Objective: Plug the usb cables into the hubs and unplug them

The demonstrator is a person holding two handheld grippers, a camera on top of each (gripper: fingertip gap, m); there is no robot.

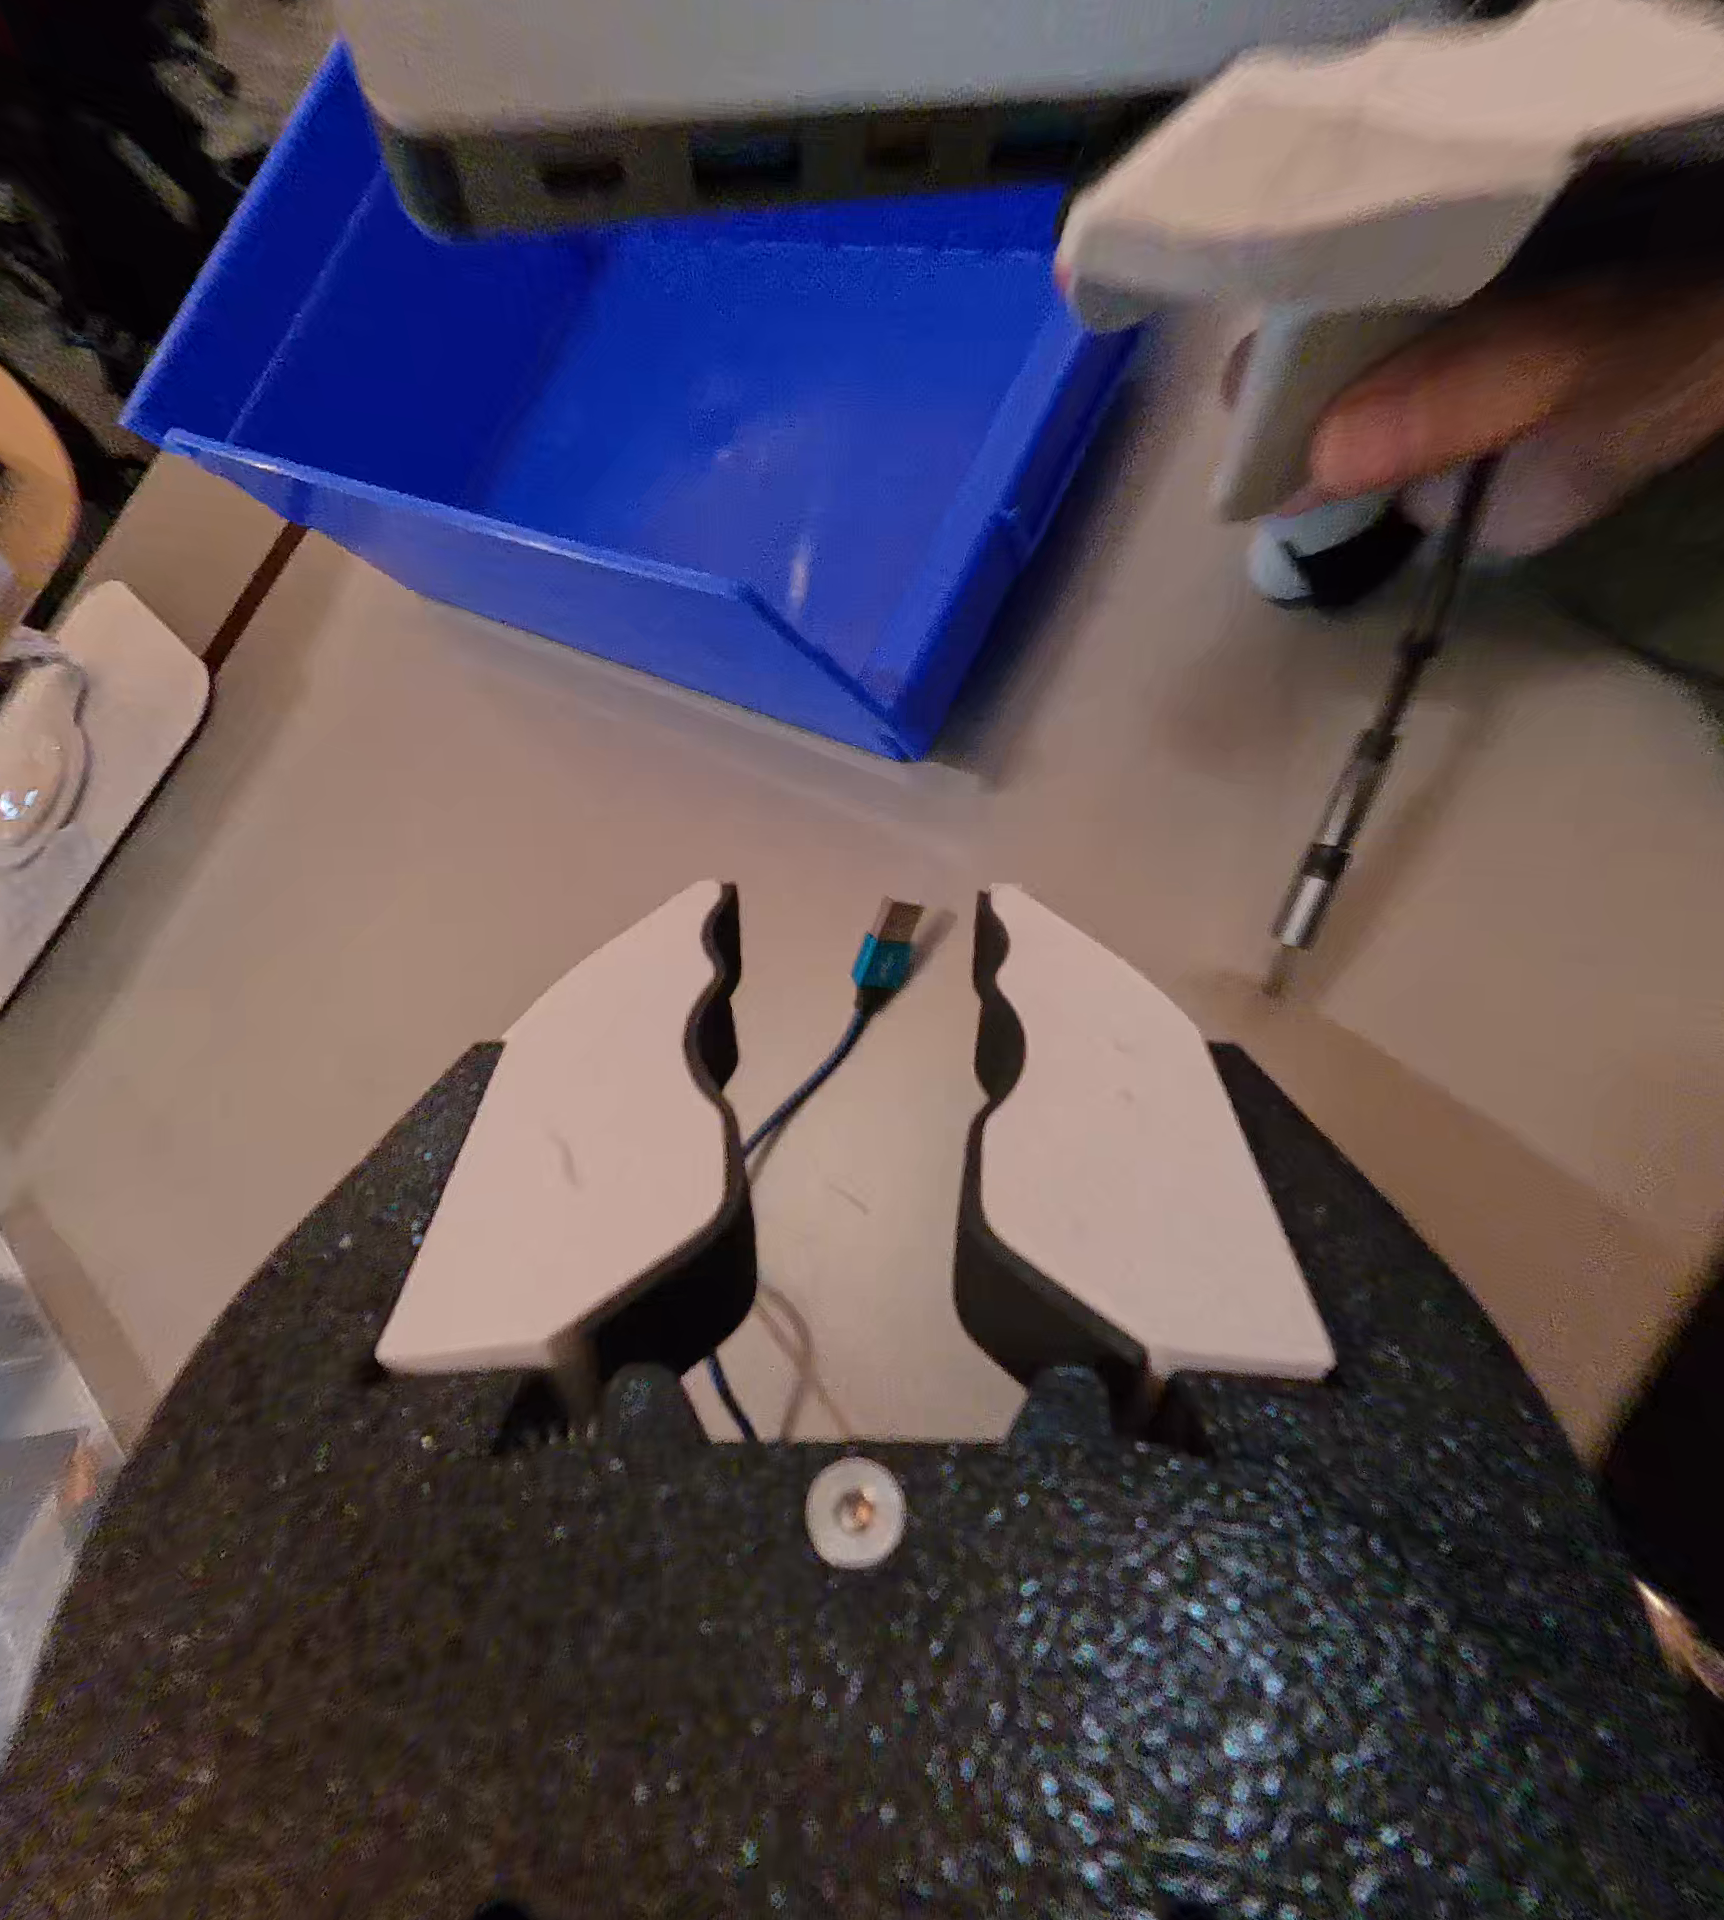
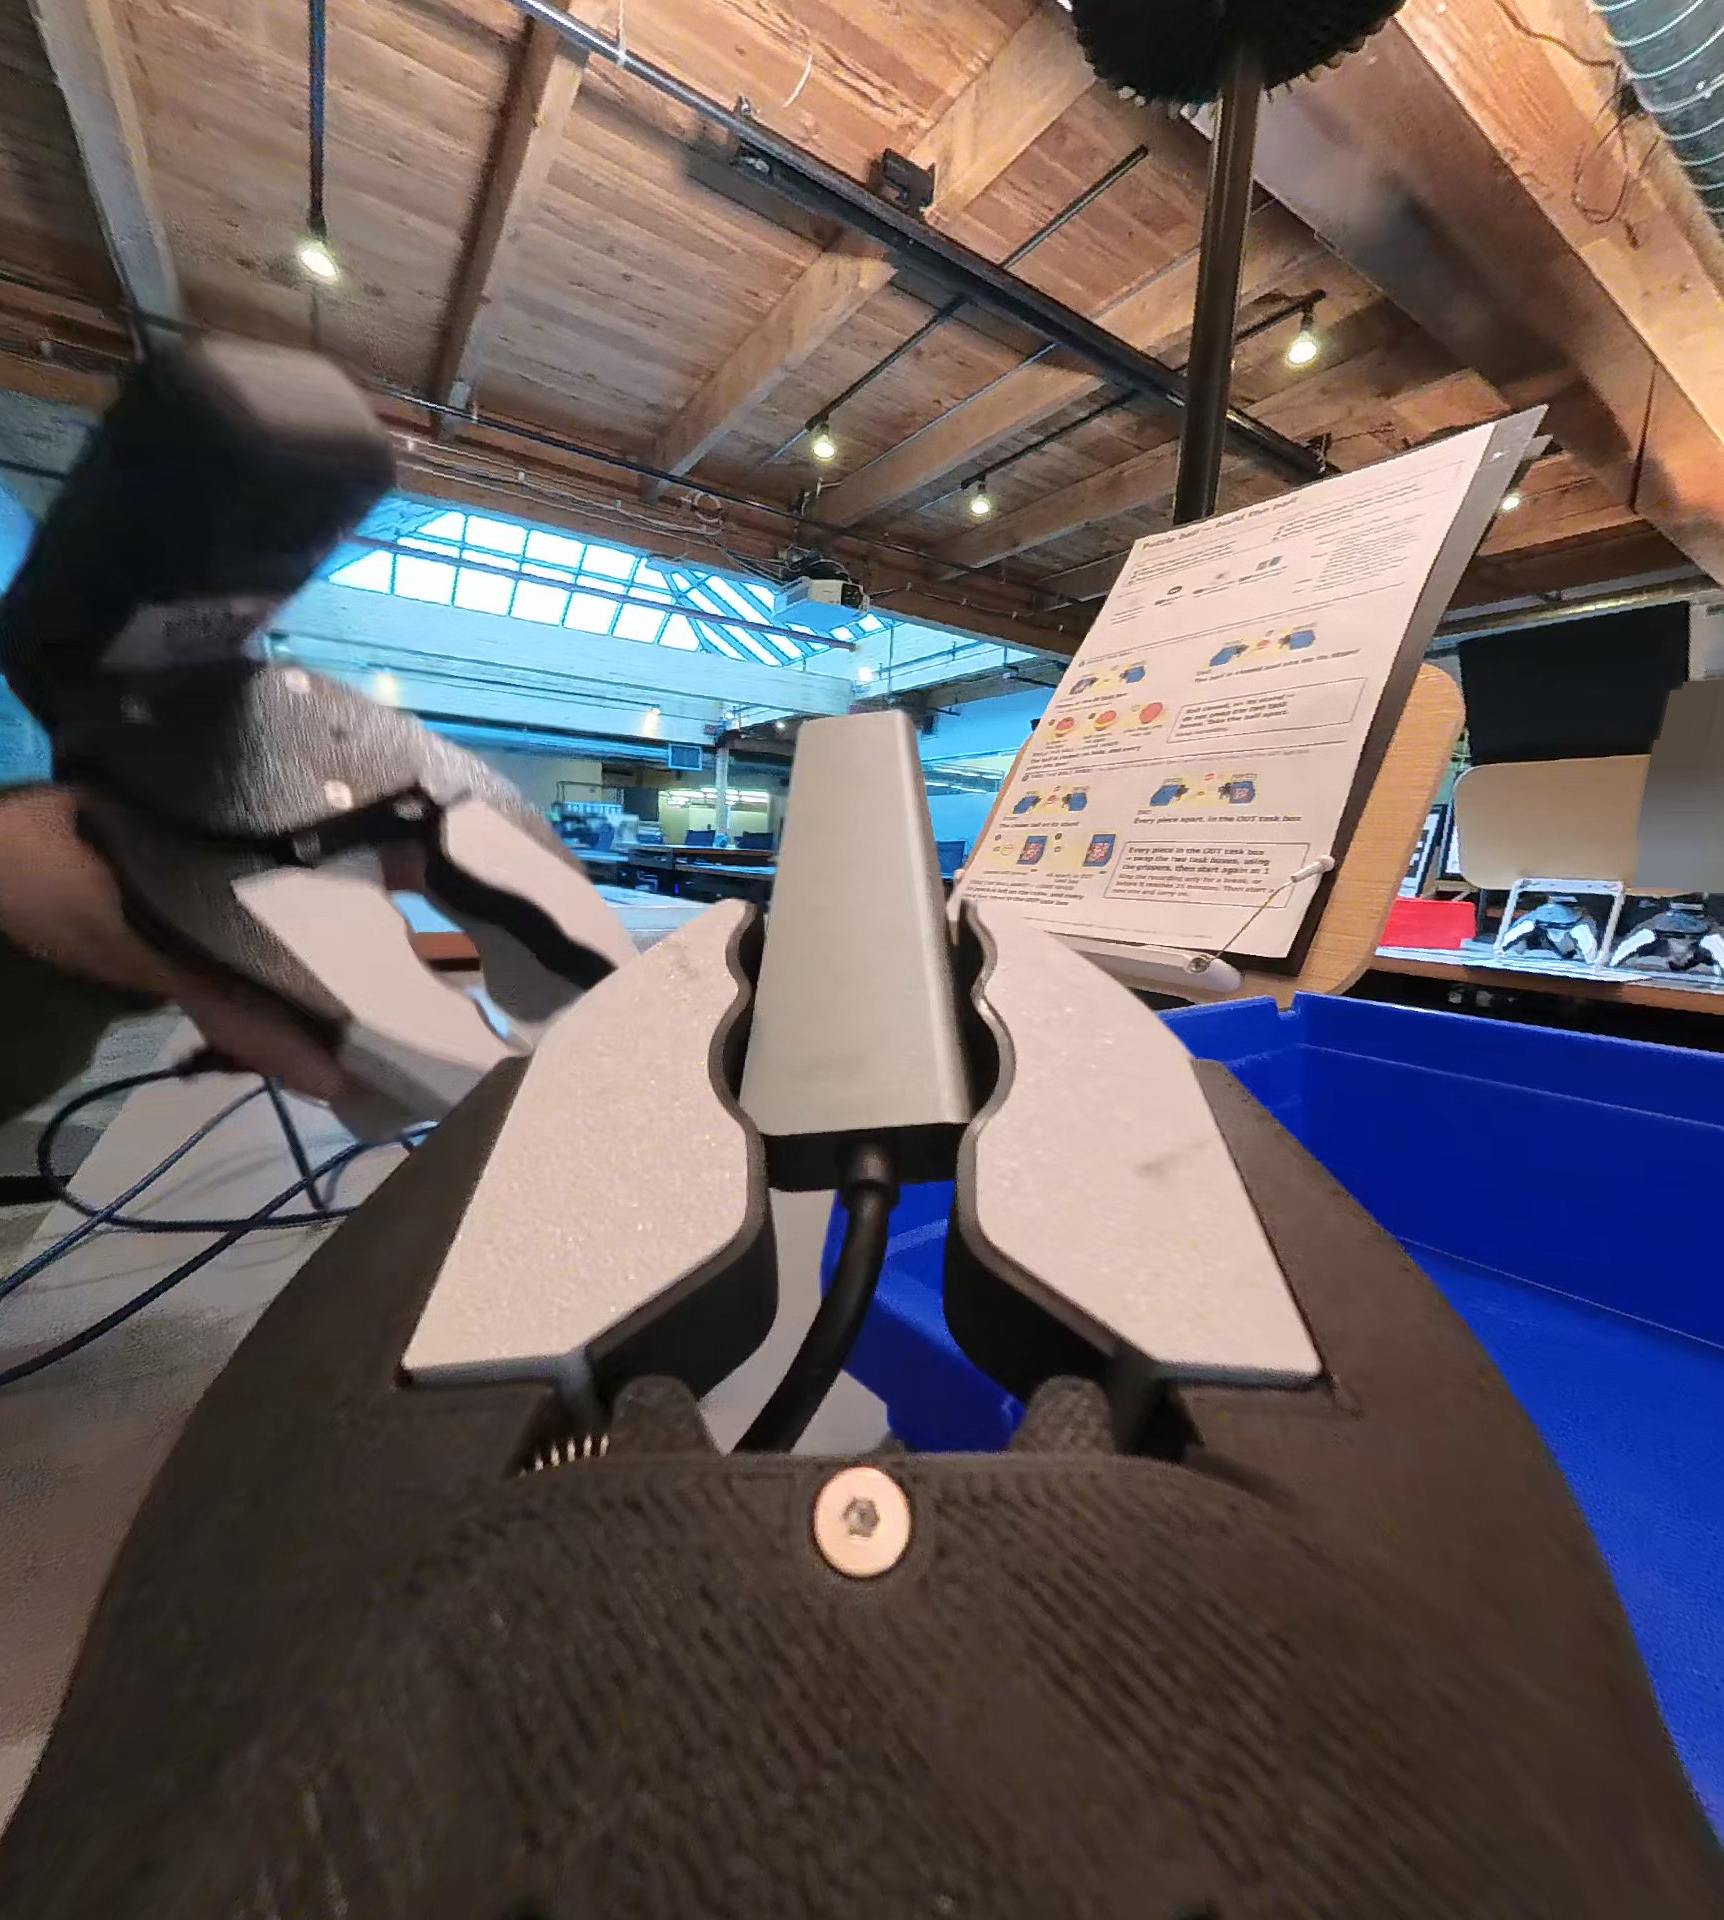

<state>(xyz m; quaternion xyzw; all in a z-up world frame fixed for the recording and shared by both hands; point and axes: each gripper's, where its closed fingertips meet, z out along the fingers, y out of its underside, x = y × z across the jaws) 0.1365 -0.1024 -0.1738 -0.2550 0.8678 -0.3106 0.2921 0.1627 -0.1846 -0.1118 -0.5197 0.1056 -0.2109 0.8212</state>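
A blue braided USB cable lies on the beige table, its teal and silver plug (image 1: 887, 943) between the fingers of my left gripper (image 1: 856, 899), which is open just above it and not touching. My right gripper (image 2: 858, 914) is shut on a grey USB hub (image 2: 853, 997) and holds it up in the air. The hub (image 1: 733, 171) also shows blurred at the top of the left wrist view, ports facing me. Its dark tail cable hangs down, with the silver plug (image 1: 1323, 883) near the table. The left gripper (image 2: 546, 1013) shows open in the right wrist view.
A blue bin (image 1: 401, 540) stands behind the cable, below the hub; it is also at the right (image 2: 1460, 1143). The blue cable loops (image 2: 162, 1195) on the table. An instruction sheet on a wooden stand (image 2: 1242, 727) stands behind. A white stand base (image 1: 58, 790) is at the left.
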